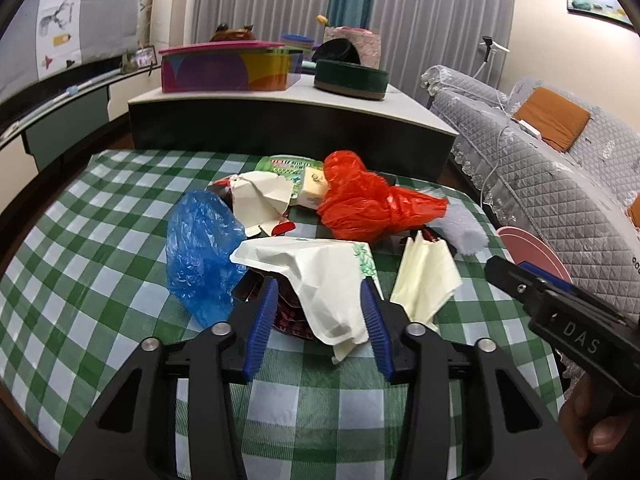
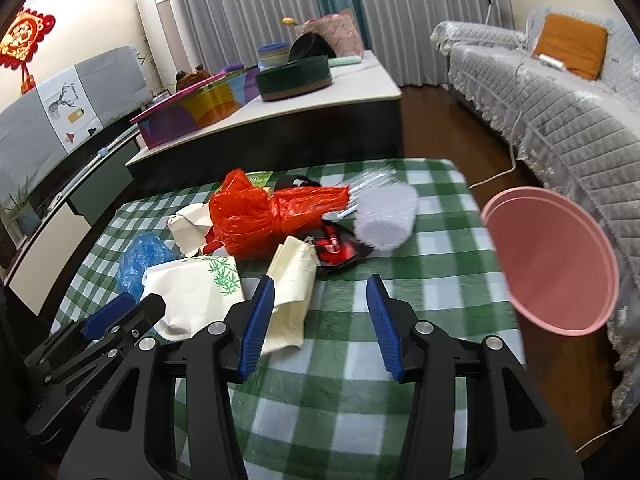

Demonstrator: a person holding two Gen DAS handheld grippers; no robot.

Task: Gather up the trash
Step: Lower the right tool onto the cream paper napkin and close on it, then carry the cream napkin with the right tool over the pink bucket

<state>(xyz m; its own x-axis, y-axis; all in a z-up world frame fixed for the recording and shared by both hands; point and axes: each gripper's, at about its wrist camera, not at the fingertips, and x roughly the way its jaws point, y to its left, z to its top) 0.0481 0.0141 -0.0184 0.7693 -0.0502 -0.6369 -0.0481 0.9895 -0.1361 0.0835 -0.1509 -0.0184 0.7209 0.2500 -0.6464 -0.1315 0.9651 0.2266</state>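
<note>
Now left gripper (image 1: pixel 320 312) straddled white wrapper (image 1: pixel 320 280) mid-table, pad contact unclear. Right gripper (image 2: pixel 320 316) stood released, cream paper (image 2: pixel 292 292) beside left pad. Pink bin (image 2: pixel 552 264) off table's right edge.

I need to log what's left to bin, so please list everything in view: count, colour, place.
Plastic bag: one, blue, left of the pile.
Knotted bag: one, red, pile centre.
White wrapper: one, bamboo print, between the left gripper's jaws.
Cream paper: one, beside the right gripper's left finger.
Foam roll: one, whitish, right of the red bag.
Bin: one, pink, off the table's right edge.
Tablecloth: green-white check.
Left gripper: black, blue pads.
Right gripper: open, nothing between its jaws.
</note>
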